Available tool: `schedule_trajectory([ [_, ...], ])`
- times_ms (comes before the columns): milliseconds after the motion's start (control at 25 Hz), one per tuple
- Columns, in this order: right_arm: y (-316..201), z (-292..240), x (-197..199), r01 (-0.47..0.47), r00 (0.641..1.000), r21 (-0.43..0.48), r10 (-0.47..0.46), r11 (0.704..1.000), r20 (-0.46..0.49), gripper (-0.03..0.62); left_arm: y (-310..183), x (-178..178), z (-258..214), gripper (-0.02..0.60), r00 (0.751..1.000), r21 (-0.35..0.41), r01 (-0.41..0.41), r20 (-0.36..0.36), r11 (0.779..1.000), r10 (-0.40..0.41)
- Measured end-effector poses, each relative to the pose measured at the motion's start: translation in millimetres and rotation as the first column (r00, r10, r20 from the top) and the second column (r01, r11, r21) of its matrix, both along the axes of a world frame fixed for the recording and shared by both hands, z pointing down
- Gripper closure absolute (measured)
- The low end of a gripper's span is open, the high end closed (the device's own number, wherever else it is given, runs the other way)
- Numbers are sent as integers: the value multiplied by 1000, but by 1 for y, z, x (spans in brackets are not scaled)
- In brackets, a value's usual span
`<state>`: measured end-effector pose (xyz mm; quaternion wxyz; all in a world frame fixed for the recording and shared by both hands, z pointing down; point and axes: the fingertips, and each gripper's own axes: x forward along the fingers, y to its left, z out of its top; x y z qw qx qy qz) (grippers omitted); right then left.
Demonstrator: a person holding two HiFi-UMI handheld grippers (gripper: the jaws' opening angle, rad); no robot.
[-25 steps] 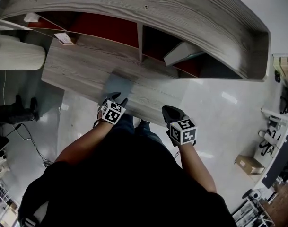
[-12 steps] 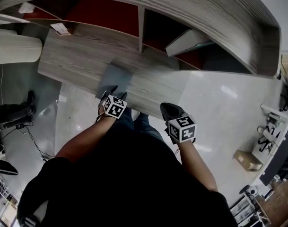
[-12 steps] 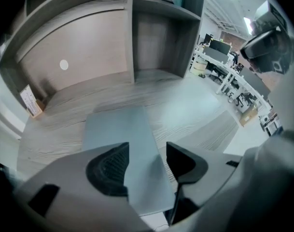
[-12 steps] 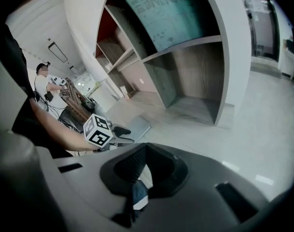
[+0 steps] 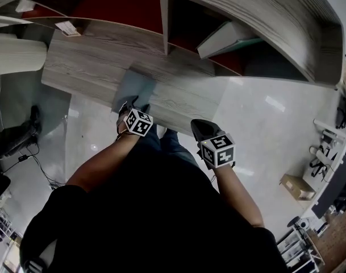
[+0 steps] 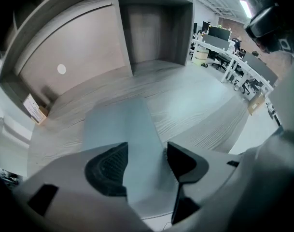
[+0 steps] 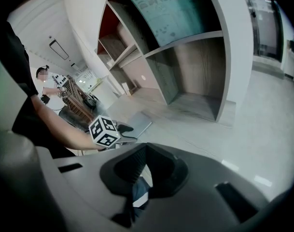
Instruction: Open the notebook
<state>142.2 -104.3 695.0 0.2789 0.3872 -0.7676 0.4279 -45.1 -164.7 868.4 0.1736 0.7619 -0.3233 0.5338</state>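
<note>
A closed grey-blue notebook (image 5: 136, 87) lies flat on the wooden desk (image 5: 87, 67), close to its front edge. My left gripper (image 5: 133, 104) points steeply down over the notebook's near end. In the left gripper view the notebook (image 6: 120, 124) fills the gap between the fingers of my left gripper (image 6: 146, 151), which have just been opening and press on nothing. My right gripper (image 5: 199, 131) hangs off the desk's front edge, to the right, over the floor. In the right gripper view the tips of my right gripper (image 7: 145, 150) meet with nothing held, and the notebook (image 7: 138, 122) shows beyond.
Behind the desk stands a shelf unit with red backs; a slanted book (image 5: 226, 37) leans in its right compartment. A small card (image 5: 66, 28) lies at the desk's back left. A white cylinder (image 5: 16, 56) stands left of the desk, and a cardboard box (image 5: 297, 186) sits on the floor.
My left gripper has sunk closer to the notebook's near end and tipped further down. My right gripper has stayed almost where it was by the desk's edge.
</note>
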Motion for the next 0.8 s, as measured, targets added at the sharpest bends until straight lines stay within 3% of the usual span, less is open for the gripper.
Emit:
schedule_trajectory([
  [360, 3, 0, 2, -2, 1000, 5, 2, 1000, 2, 592, 1, 1, 1, 313, 999, 20, 4, 35, 1000, -5],
  [600, 4, -3, -1, 1, 1000, 17, -1, 1000, 5, 592, 1, -1, 0, 331, 1000, -7, 27, 2, 1000, -27],
  [800, 6, -5, 4, 0, 1000, 26, 0, 1000, 5, 592, 3, 3, -4, 371, 1000, -14, -7, -20, 1000, 7],
])
